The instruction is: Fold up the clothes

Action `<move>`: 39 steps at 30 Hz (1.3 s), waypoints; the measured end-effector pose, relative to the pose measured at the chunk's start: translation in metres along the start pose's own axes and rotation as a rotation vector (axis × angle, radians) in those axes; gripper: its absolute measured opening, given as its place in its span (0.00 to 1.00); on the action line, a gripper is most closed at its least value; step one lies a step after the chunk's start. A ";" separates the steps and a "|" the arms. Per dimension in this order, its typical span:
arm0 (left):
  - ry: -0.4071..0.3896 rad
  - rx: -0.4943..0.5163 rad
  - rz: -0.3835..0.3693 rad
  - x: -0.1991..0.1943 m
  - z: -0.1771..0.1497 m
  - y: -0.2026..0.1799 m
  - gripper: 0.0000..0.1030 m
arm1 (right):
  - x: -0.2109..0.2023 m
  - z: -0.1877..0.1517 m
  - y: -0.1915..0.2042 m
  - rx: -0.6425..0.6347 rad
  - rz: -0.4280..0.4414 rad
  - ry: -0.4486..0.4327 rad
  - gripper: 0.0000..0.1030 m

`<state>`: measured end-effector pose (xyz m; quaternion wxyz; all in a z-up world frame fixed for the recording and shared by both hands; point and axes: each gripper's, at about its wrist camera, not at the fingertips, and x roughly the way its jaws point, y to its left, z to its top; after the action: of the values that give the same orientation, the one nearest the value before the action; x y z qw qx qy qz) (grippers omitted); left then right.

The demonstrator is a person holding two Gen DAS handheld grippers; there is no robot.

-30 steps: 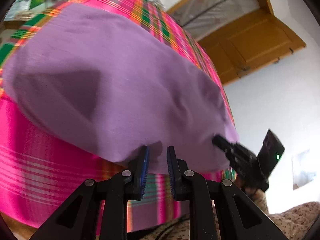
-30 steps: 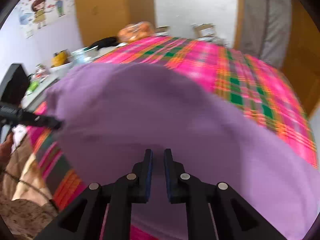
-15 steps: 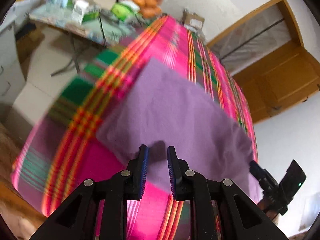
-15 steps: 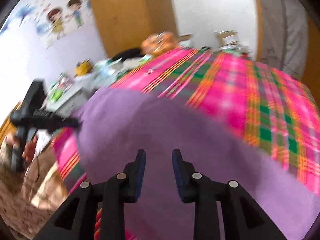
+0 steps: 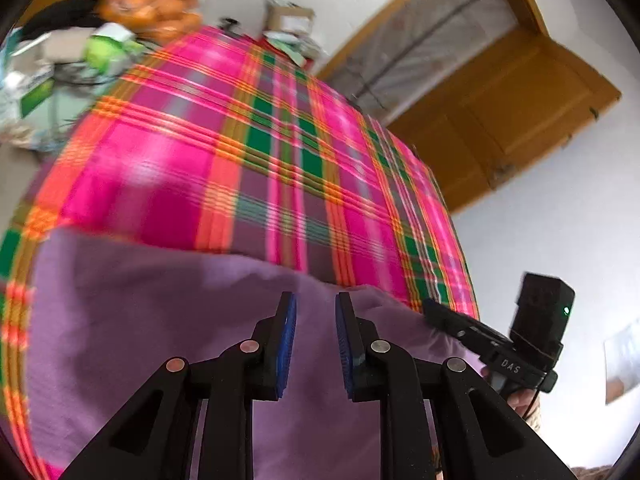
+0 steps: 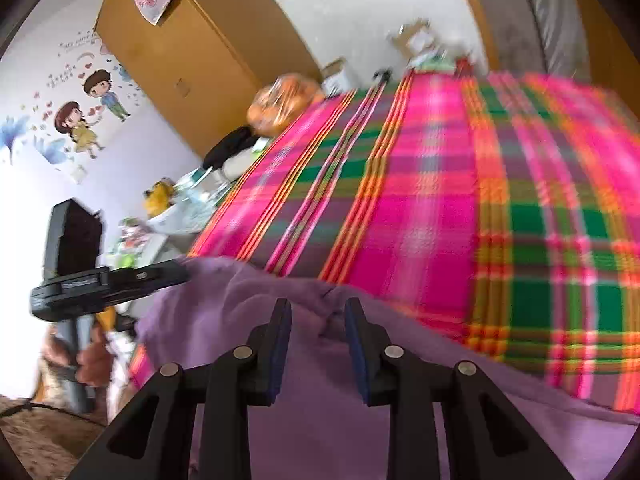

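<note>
The purple cloth (image 5: 152, 320) lies at the near edge of the plaid bedspread (image 5: 248, 152), looks light and limp, best pinched at its rumpled far edge; left gripper (image 5: 314, 340) and right gripper (image 6: 318, 344) hover over it, parted, holding nothing.

Left gripper (image 5: 316, 334), jaws apart, over purple cloth (image 5: 120, 320) on plaid cover (image 5: 240, 152).
</note>
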<state>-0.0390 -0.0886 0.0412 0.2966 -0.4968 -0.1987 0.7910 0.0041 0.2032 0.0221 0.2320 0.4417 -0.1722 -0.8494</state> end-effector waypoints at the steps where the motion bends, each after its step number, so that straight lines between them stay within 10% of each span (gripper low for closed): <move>1: 0.013 0.007 -0.002 0.006 0.002 -0.003 0.20 | 0.003 -0.001 -0.001 0.008 0.016 0.015 0.28; 19: 0.129 0.054 0.005 0.055 0.007 -0.026 0.20 | 0.018 -0.042 0.022 -0.043 0.130 0.147 0.24; 29: 0.148 0.025 0.032 0.060 0.000 -0.015 0.20 | 0.007 -0.019 0.007 0.005 0.075 0.067 0.26; 39: 0.143 0.009 0.035 0.057 0.001 -0.010 0.20 | 0.050 -0.002 -0.008 0.090 0.144 0.173 0.33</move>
<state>-0.0556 -0.0426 0.0096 0.2984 -0.5541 -0.1650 0.7594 -0.0206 0.1822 -0.0162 0.2861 0.5099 -0.2207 -0.7806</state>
